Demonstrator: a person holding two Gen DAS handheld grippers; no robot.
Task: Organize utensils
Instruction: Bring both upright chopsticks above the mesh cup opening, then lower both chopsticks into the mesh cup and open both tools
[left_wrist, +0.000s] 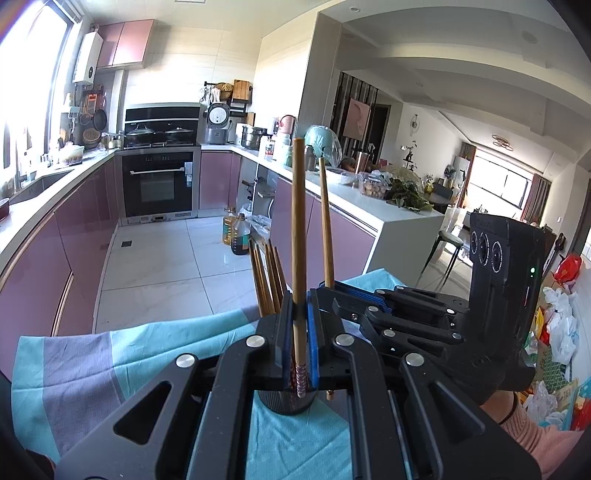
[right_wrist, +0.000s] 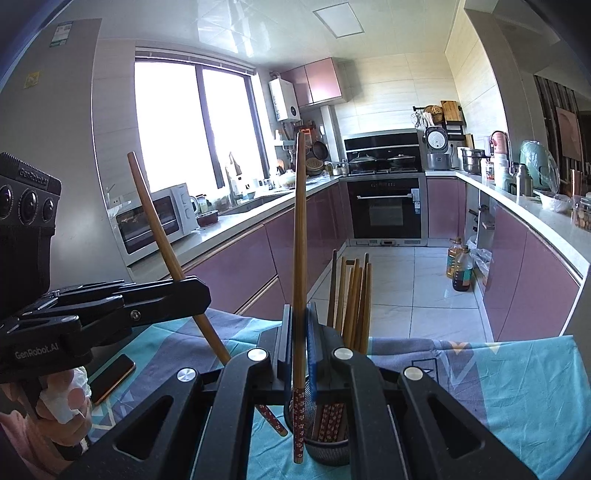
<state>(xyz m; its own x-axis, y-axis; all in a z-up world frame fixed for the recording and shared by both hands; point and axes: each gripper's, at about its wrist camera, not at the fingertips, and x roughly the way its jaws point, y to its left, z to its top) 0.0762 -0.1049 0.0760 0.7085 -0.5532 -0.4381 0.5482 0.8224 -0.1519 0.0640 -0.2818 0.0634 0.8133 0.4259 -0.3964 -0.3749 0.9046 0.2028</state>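
Surroundings: kitchen with purple cabinets, black oven (right_wrist: 386, 206), white microwave (right_wrist: 155, 221) on the window-side counter, oil bottles (right_wrist: 460, 267) on the tiled floor.
Bench cover: teal and grey cloth (right_wrist: 517, 376) over the bench; dark phone (right_wrist: 110, 376) lying on it near the left hand.
In the way: the two grippers close together, their chopsticks rising side by side just above the cup; bunch in the cup just beside the right gripper.
Left gripper (left_wrist: 300, 332): clamped on one chopstick (left_wrist: 298, 236), held nearly upright over the cup.
Right gripper (right_wrist: 298, 347): clamped on a second chopstick (right_wrist: 300, 240), likewise upright, lower end hanging at the cup's rim.
Chopstick look: long, brown wood, lower end wrapped in a red flowered pattern.
Cup (right_wrist: 328, 448): dark mesh, standing on the cloth below both grippers.
Cup contents: bunch of chopsticks (right_wrist: 352, 295), leaning together, patterned ends down inside the mesh.
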